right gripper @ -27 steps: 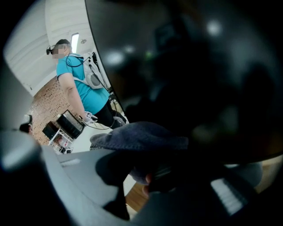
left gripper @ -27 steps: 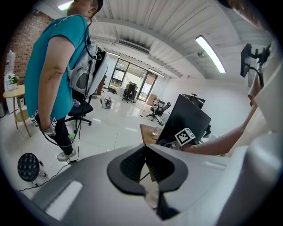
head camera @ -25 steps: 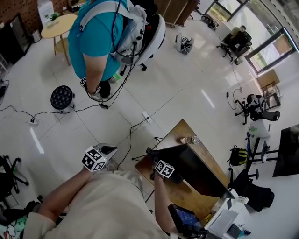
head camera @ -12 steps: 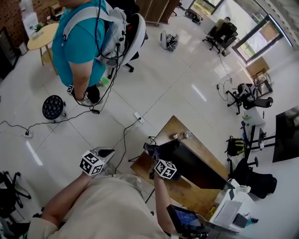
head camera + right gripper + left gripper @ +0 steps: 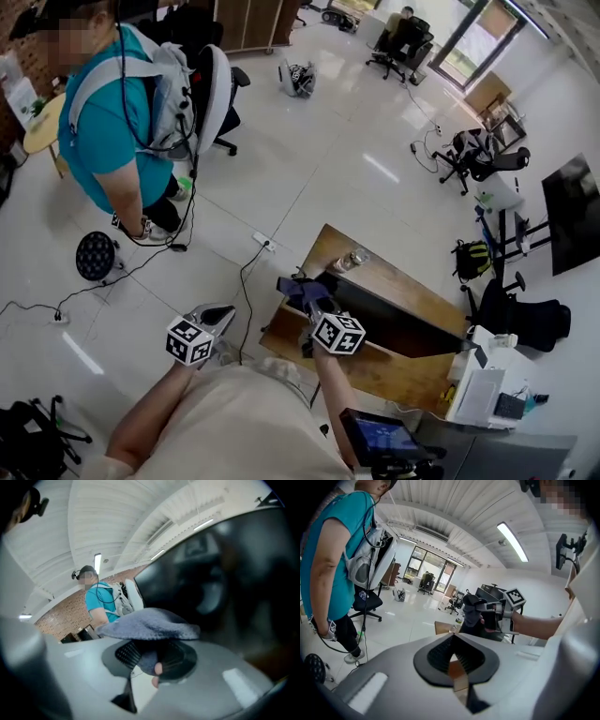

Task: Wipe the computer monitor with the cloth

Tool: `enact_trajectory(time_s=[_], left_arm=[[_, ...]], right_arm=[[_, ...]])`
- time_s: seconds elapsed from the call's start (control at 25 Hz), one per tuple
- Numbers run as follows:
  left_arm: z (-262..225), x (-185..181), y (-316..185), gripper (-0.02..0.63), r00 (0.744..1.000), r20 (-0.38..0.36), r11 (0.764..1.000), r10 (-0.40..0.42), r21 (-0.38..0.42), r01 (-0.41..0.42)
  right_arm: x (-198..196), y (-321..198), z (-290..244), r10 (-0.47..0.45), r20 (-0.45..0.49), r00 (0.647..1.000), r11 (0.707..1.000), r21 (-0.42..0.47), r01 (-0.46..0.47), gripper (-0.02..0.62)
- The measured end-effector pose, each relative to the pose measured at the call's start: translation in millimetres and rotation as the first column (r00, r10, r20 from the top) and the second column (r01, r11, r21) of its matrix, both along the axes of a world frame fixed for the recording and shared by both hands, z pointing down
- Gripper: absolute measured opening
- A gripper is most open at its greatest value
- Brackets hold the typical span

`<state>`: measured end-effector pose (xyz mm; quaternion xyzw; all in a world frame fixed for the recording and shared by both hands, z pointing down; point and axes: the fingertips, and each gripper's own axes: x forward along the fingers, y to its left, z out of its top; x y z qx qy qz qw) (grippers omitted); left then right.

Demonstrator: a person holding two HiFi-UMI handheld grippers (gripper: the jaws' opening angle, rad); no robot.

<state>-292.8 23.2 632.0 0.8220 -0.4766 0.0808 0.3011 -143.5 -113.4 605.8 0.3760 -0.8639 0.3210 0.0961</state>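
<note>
A: Right gripper (image 5: 305, 298) status?

B: Jaws clamped on the blue-grey cloth (image 5: 150, 625). One fold is pinched between them and the rest flops over the tips. The computer monitor (image 5: 225, 573) is right ahead of the jaws, its dark screen filling everything past the cloth. Can't tell if cloth touches the screen.

A: Left gripper (image 5: 452, 660)?

B: Jaws together, nothing in them. Out over the floor, well clear of the counter (image 5: 375, 370).

A: Risks?

B: Three, my read.
1. The pinch looks small, so drag across the screen could pull the cloth out.
2. The cloth sits on top of the tips, not wrapped round them. At the wrong angle, bare jaw meets panel and scratches it.
3. The jaws look close to an upper corner of the monitor. A hard push there could rock or tip it, and the left gripper isn't steadying it.
</note>
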Motion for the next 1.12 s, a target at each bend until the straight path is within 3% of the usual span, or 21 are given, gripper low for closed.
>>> enact_trajectory(time_s=[0.44, 1.12], left_arm=[[-35.2, 35.4, -34.8, 0.002, 0.998, -0.047, 0.999, 0.047, 0.029, -0.046], [-41.9, 96.2, -63.2, 0.002, 0.993, -0.047, 0.994, 0.106, 0.032, -0.105]], right_arm=[[-6.3, -4.3, -67.1, -0.039, 0.116, 0.992, 0.999, 0.024, 0.037, 0.083], [55.4, -0.7, -80.0, -0.067, 0.066, 0.996, 0.991, 0.124, 0.058, 0.083]])
